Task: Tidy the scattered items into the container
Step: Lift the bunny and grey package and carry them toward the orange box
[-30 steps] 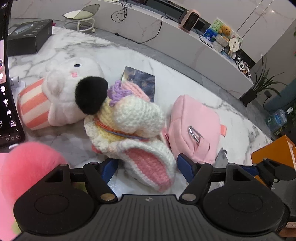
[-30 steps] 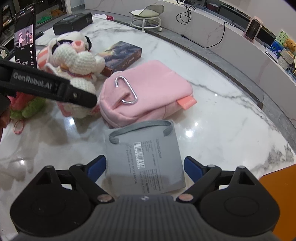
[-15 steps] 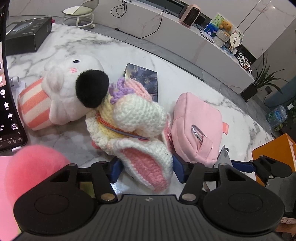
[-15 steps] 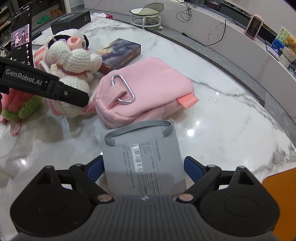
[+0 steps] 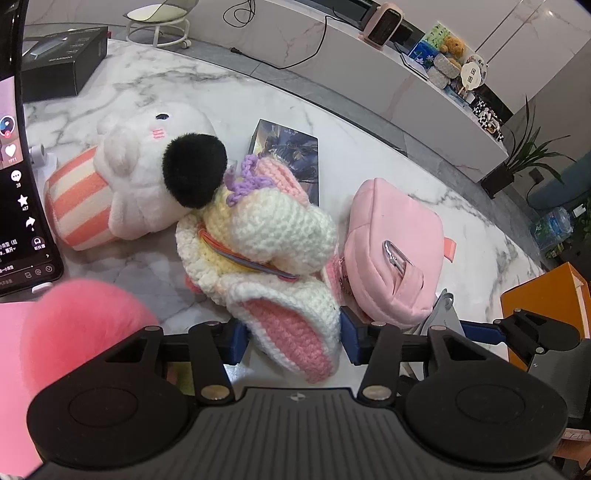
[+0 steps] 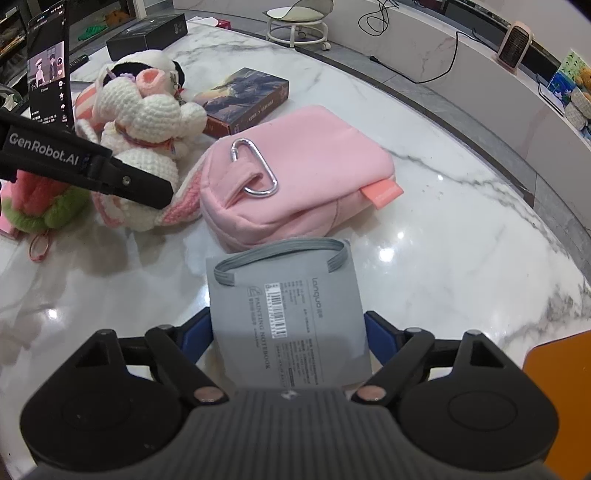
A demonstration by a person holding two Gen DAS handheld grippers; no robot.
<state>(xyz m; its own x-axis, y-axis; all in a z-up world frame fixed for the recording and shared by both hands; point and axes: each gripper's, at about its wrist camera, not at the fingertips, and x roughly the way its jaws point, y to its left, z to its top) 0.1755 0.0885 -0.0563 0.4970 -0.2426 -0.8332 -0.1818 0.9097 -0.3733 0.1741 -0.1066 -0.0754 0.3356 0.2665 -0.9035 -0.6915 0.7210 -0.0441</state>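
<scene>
A white crochet rabbit [image 5: 266, 229] with pink-lined ears lies on the marble table [image 5: 369, 155]. My left gripper [image 5: 291, 338] is closing, and its blue pads press one ear from both sides. A grey notebook [image 6: 288, 314] with an elastic strap lies flat near the front. My right gripper [image 6: 288, 328] straddles it, jaws closing, blue pads right at its two side edges. The orange container [image 6: 554, 365] shows at the right edge of both views. A pink pouch [image 6: 295, 184] with a silver carabiner rests between the rabbit and the notebook.
A white plush with a striped body [image 5: 140, 177] leans against the rabbit, and a dark book [image 6: 247, 99] lies behind them. A pink and green plush [image 6: 44, 206], an upright phone [image 6: 48, 81] and a black box [image 6: 147, 35] stand at the left.
The left jaws have drawn in from wide apart until the pads meet the rabbit's ear. The right jaws have narrowed slightly around the notebook. Neither hand has shifted.
</scene>
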